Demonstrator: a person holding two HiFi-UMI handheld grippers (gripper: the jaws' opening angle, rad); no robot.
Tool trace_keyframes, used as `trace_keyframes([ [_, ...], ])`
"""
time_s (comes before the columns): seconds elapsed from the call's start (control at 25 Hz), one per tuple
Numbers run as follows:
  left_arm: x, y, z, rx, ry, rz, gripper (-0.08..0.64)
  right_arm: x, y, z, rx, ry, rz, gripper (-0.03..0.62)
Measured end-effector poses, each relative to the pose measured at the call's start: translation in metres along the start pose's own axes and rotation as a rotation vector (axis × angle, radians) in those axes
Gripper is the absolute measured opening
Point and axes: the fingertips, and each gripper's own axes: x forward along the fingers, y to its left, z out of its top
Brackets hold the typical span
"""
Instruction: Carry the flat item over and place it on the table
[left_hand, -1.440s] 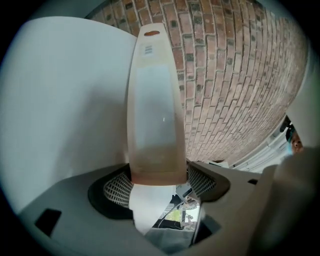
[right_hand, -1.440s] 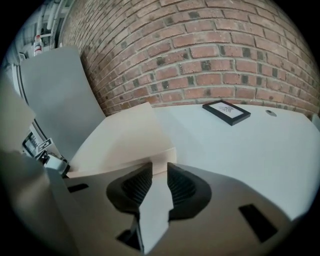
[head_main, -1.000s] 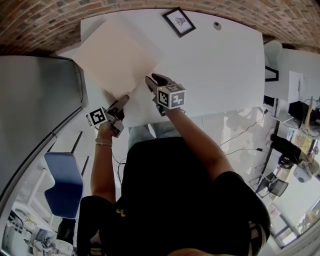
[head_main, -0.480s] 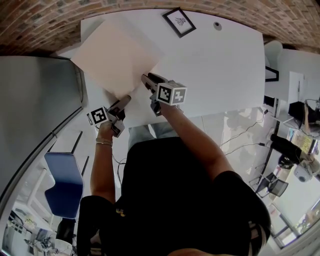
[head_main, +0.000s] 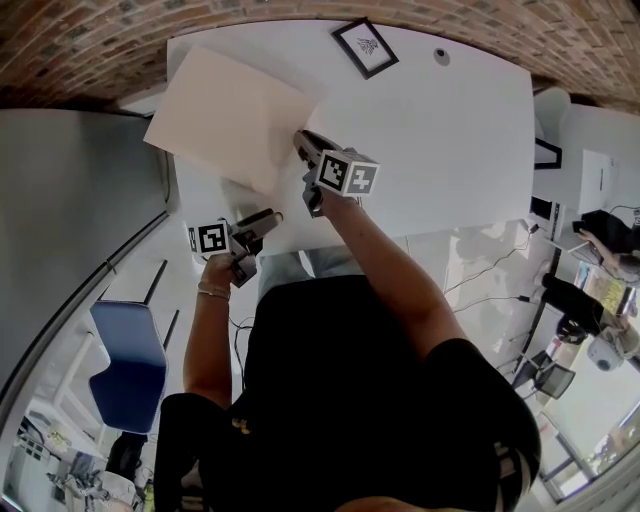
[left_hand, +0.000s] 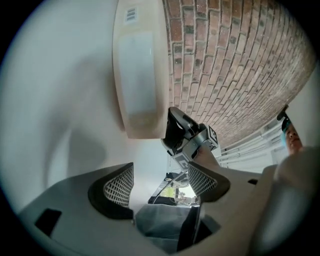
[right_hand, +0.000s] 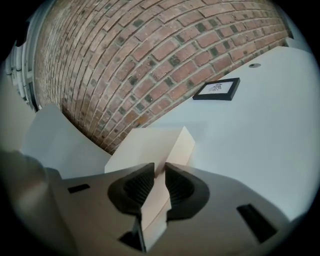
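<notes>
A flat beige board (head_main: 230, 115) lies over the white table's (head_main: 440, 140) far left corner, partly beyond its edge. My right gripper (head_main: 303, 141) is at the board's right corner. In the right gripper view its jaws (right_hand: 160, 184) are closing, and the board's (right_hand: 145, 145) thin edge runs between the pads, pinched. My left gripper (head_main: 270, 217) hangs nearer the table's front edge, apart from the board. Its jaws (left_hand: 160, 181) stand open with nothing between them, and beyond them I see the board (left_hand: 140, 75) and the right gripper (left_hand: 173, 129).
A black-framed picture (head_main: 365, 46) and a small round cap (head_main: 441, 57) lie on the table's far side. A brick wall (right_hand: 150, 55) runs behind the table. A grey partition (head_main: 70, 200) and a blue chair (head_main: 125, 365) stand at the left.
The left gripper has let go of the board's near corner and drawn back towards me. The right gripper has moved onto the board's right corner and closed on its edge.
</notes>
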Motion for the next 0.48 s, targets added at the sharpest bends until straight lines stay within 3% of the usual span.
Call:
trace_keyframes([
  [0.2, 0.003, -0.009, -0.001, -0.005, -0.011, -0.009, 0.329, -0.001, 0.000, 0.002, -0.019, 0.002, -0.004, 0.063],
  [0.36, 0.001, -0.028, 0.015, 0.087, -0.044, 0.002, 0.327, -0.012, 0.005, 0.011, -0.037, -0.019, 0.005, 0.056],
  [0.48, -0.004, -0.052, 0.033, 0.196, -0.094, 0.022, 0.312, -0.025, 0.015, 0.020, -0.070, -0.034, 0.026, 0.031],
])
